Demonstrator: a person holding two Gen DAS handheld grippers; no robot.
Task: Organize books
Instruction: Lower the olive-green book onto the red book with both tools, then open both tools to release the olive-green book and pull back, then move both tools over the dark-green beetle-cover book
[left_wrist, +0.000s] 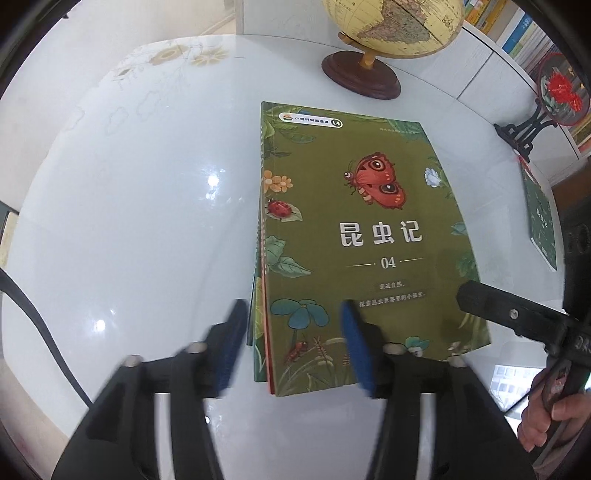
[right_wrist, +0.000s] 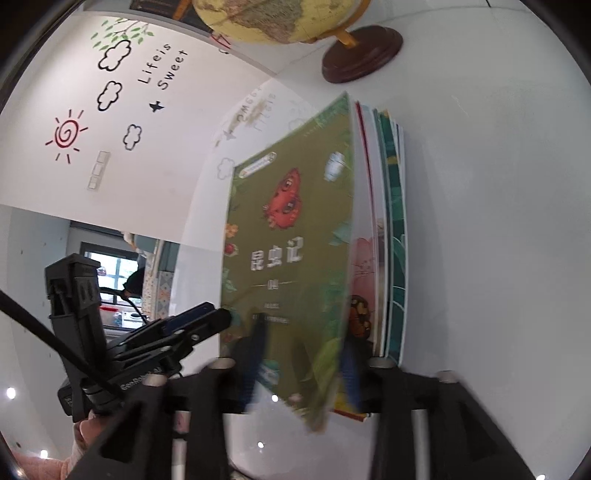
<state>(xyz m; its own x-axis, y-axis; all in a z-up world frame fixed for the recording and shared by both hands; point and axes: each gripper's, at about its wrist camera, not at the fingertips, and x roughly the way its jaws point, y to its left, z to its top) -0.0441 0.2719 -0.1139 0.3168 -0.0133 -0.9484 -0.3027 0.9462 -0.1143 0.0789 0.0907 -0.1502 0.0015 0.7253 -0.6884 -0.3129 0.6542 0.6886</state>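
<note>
Now both my left tongs (left_wrist: 291, 339) and right tongs (right_wrist: 303, 354) stand released astride the near edge of the green book (left_wrist: 354, 229) topping the stack mid-bench (left_wrist: 129, 221), whose fanned covers could slide askew if nudged.

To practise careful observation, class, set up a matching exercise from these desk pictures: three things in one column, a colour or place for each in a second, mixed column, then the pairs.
Things:
1. top book
2. globe
3. fan ornament

Descriptions:
A. on a brown round base beyond the books
B. green cover with a red butterfly
C. red flowers, on a black stand at the table's far right edge

Pairs: 1-B, 2-A, 3-C
</note>
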